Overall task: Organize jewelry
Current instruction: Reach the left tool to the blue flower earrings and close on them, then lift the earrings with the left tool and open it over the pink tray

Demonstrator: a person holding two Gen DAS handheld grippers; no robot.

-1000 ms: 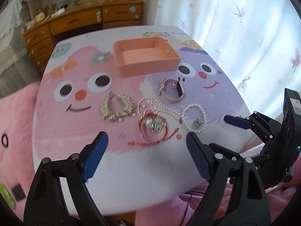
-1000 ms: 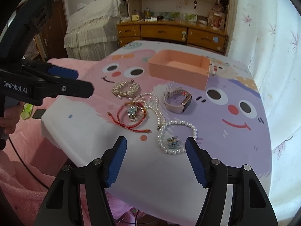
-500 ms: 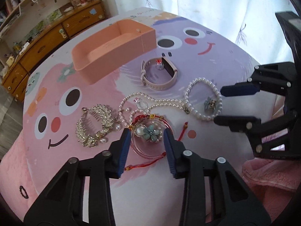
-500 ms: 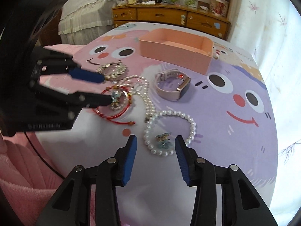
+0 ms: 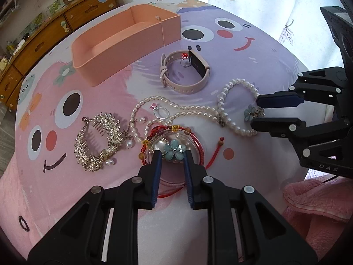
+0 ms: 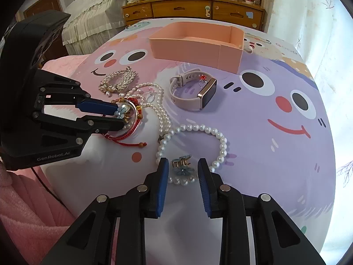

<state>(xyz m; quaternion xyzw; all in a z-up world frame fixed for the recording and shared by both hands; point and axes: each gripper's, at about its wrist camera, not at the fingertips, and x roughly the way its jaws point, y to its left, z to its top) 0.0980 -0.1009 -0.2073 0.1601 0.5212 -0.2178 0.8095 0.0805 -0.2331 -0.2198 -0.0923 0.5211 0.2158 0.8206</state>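
Nothing is sorted yet: the pink tray (image 5: 123, 44) near the table's (image 6: 264, 165) far edge looks empty, and every piece lies on the cloth. The left gripper (image 5: 172, 154) is closing around the blue flower ornament (image 5: 174, 152), pads almost touching. The right gripper (image 6: 183, 167) is closing around the blue flower earring (image 6: 183, 165) by the near edge, gaps visible.

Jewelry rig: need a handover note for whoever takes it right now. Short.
Left hand-held gripper: jaws closing around the blue flower clip in the red bracelet pile; contact unclear.
Right hand-held gripper: jaws closing around the small blue flower clip inside the pearl bracelet; gap visible.
Pink tray: nothing seen inside.
Watch, pearl necklace, crystal comb, rings all on the table.
Done: nothing. Left: everything.
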